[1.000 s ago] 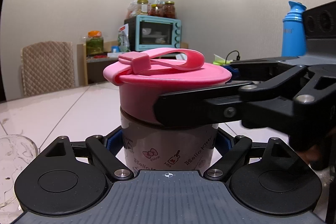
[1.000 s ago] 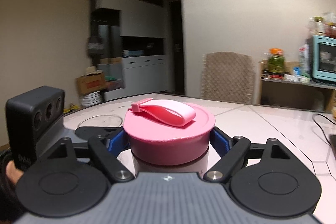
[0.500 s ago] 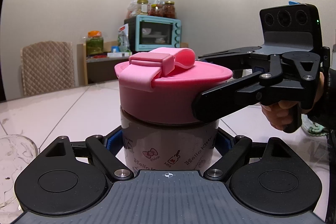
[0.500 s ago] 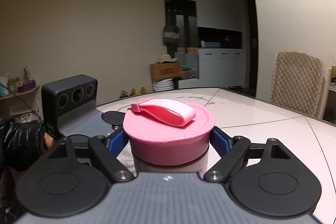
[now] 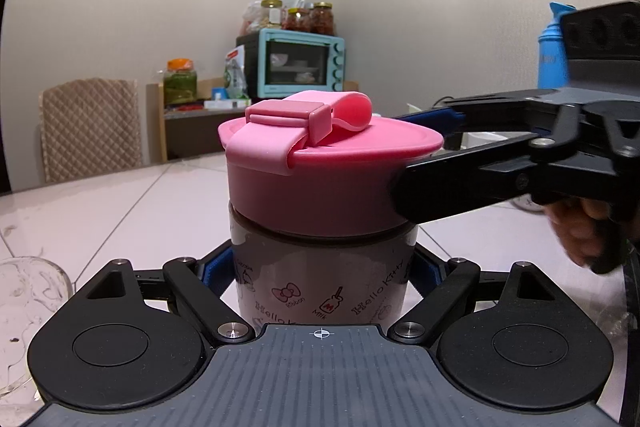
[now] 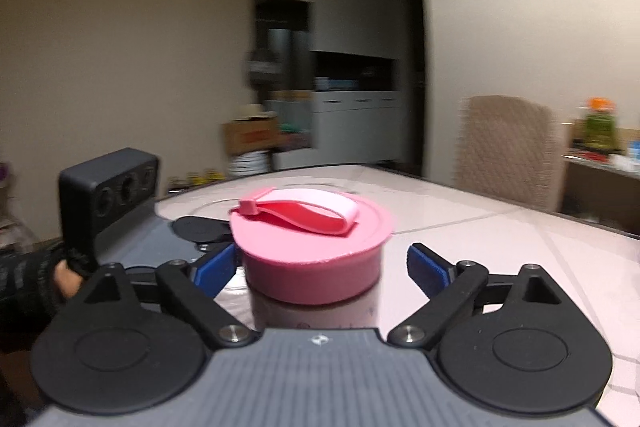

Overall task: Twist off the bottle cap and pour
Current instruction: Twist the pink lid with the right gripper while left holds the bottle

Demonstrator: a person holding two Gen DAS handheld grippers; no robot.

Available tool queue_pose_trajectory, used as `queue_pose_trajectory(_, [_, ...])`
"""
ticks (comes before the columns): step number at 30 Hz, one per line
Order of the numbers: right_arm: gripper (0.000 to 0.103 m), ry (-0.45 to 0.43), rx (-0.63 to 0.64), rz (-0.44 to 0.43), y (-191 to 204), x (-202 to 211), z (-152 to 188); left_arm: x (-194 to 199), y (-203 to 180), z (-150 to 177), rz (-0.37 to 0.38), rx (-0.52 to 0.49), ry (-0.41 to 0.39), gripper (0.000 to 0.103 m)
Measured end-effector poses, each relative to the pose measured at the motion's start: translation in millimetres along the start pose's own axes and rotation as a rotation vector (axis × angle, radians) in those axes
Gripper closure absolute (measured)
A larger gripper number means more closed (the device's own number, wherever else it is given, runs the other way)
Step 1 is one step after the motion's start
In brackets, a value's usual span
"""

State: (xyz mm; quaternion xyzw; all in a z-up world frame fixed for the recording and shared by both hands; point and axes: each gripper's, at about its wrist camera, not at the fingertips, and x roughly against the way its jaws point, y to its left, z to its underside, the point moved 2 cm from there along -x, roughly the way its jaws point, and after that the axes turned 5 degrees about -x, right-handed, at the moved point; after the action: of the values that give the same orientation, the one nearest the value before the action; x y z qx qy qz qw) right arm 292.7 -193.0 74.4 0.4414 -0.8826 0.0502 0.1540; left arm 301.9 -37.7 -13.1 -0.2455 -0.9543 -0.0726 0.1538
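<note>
Bottle, a translucent one printed with cartoon bows and lettering, stands upright on the pale tabletop, clamped low on its body between the blue pads of the left hand-held gripper, which comes at it nearly level with a slight downward tilt. Its wide pink cap, with a folded carry strap lying across the top, sits on the neck, with a thin dark seam showing between cap and body. The right hand-held gripper reaches in from the side at cap height; its jaws are opening, the blue pad on the right standing clear of the cap and the one on the left just beside it, so the cap sits between them without being pinched. The person's right hand wraps the handle below that tool, angled a little downward, and the right wrist view is smeared with motion.

This looks like the release between twists in the unscrewing step. Next, I judge, the right tool needs to swing back around the cap, close on its rim again and turn, while the left keeps the body from spinning. A clear glass waits at the left edge, near the bottle, probably for the pour
</note>
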Motion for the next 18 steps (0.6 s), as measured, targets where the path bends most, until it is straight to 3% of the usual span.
queue_pose_trajectory(3, [0.008,-0.038,-0.065,0.114,18.0,7.8,7.6,0.6,0.0,-0.3,0.0,0.001,0.0,0.013])
queue_pose_trajectory(7, [0.008,-0.085,-0.09,0.168,32.9,10.6,14.2,0.9,0.0,-0.5,0.001,0.001,0.0,0.013])
queue_pose_trajectory(18, [0.008,-0.088,-0.115,0.201,45.4,-3.4,21.1,1.1,0.2,-0.8,0.001,0.001,0.0,0.013])
